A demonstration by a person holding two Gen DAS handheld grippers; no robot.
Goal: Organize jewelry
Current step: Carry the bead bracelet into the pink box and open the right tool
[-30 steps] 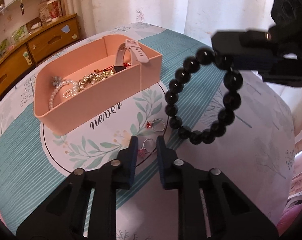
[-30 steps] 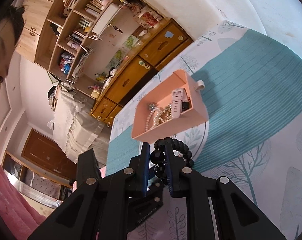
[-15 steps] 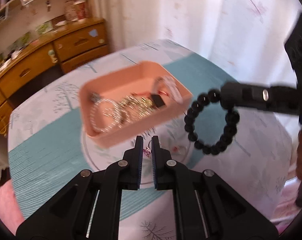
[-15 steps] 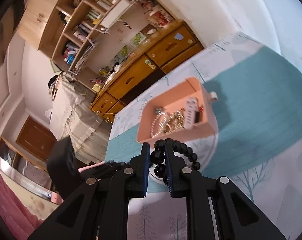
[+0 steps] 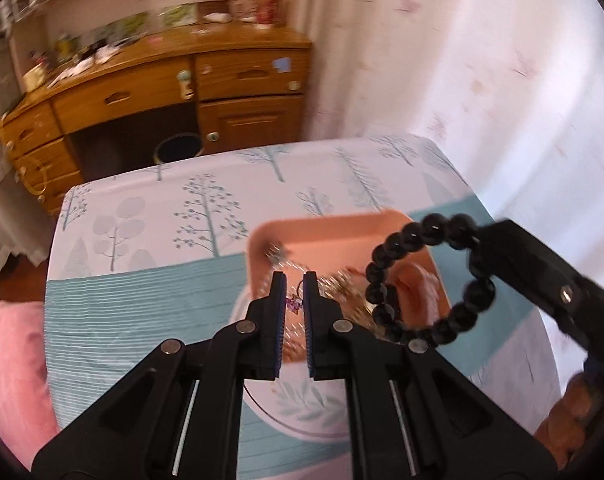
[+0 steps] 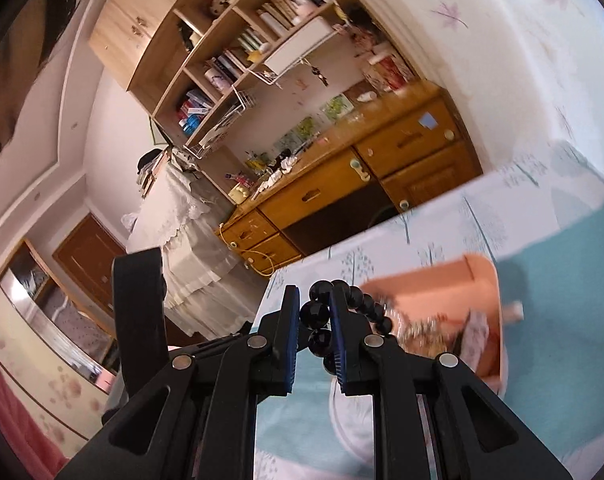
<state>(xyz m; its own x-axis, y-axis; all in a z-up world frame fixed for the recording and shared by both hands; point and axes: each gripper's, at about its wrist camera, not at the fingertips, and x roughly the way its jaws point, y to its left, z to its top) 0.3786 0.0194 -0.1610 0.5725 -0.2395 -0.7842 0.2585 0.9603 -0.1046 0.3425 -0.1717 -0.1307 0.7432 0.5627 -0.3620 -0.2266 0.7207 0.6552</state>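
A pink tray (image 5: pixel 333 230) holding pearls, gold chains and a watch sits on the patterned tablecloth; it also shows in the right wrist view (image 6: pixel 441 286). My left gripper (image 5: pixel 293 294) is shut on a small ring with a purple stone (image 5: pixel 294 303) and holds it above the tray's near edge. My right gripper (image 6: pixel 313 312) is shut on a black bead bracelet (image 6: pixel 319 314). In the left wrist view the bracelet (image 5: pixel 411 240) hangs from the right gripper's fingers (image 5: pixel 517 256) over the tray's right side.
A wooden desk with drawers (image 5: pixel 150 92) stands beyond the table's far edge, with a dark bin (image 5: pixel 178 150) under it. White curtains (image 5: pixel 481 80) hang at the right. A round leaf-print mat (image 5: pixel 302 404) lies under the tray. Bookshelves (image 6: pixel 242 52) line the wall.
My left gripper closed on the ring, lifted it off the mat and moved up over the tray. My right gripper carried the black bracelet over the tray's right side.
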